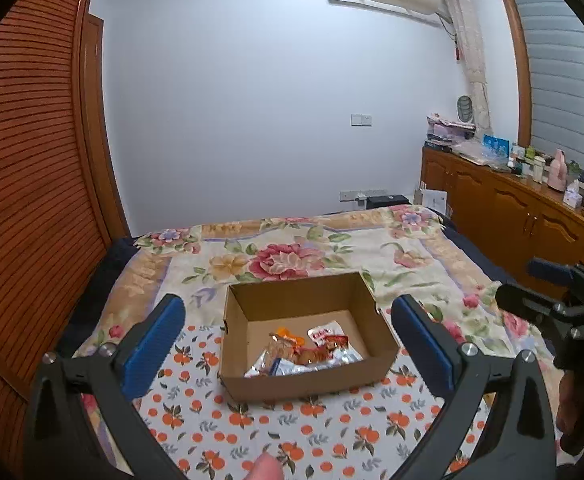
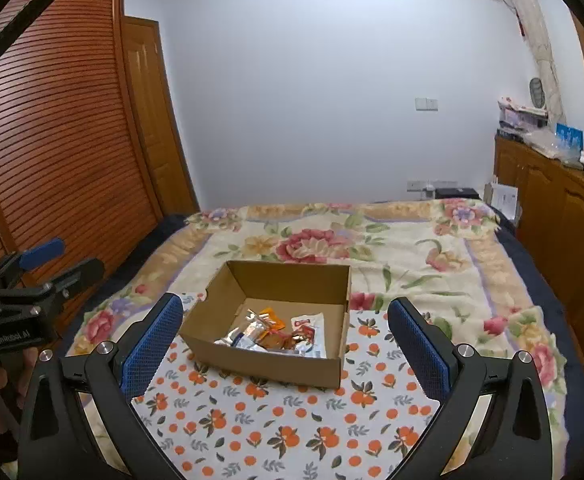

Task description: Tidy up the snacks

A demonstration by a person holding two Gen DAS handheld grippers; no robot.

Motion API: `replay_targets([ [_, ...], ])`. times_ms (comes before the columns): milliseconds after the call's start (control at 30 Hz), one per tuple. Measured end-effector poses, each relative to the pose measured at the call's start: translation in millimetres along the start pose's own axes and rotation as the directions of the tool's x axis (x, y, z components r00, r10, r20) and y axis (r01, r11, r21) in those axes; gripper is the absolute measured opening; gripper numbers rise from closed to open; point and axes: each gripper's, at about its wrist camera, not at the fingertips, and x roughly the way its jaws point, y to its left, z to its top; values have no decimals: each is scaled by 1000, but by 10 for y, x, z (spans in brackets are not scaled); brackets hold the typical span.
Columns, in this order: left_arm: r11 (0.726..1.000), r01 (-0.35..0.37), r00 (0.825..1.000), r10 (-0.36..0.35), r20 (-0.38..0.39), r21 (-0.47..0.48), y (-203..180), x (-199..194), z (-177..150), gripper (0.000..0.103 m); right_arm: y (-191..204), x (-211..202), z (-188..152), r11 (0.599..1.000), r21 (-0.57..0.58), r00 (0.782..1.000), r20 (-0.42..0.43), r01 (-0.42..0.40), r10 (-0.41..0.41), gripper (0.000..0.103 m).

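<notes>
An open cardboard box [image 1: 251, 384] stands on an orange-print cloth [image 1: 275, 436] on the bed. Several snack packets [image 1: 308, 350] lie inside it, silver, orange and red-white. In the right wrist view the box [image 2: 259, 364] and its snack packets [image 2: 275, 332] show too. My left gripper [image 1: 287, 340] is open and empty, held back from the box with its blue pads either side of it. My right gripper [image 2: 285, 340] is open and empty, also short of the box. Each gripper shows at the edge of the other's view, the right one [image 1: 556, 300] and the left one [image 2: 43, 276].
A floral blanket [image 1: 292, 256] covers the bed beyond the cloth. A slatted wooden wardrobe [image 1: 27, 160] stands on the left. A wooden cabinet [image 1: 504, 208] with clutter on top runs along the right. A white wall lies behind.
</notes>
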Motion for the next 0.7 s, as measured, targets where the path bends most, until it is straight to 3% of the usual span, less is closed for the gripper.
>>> replay_targets([
  [433,1000,14,1000,-14,-21,-21,-118,-596,-763,103,182,-652,-451,1000,1,997,76,6,-6,103],
  [700,999,-39,999,39,-30,-3,-84,-766,-1235,103,186,-783,-844,999,-1,998,54,38,-38,103],
])
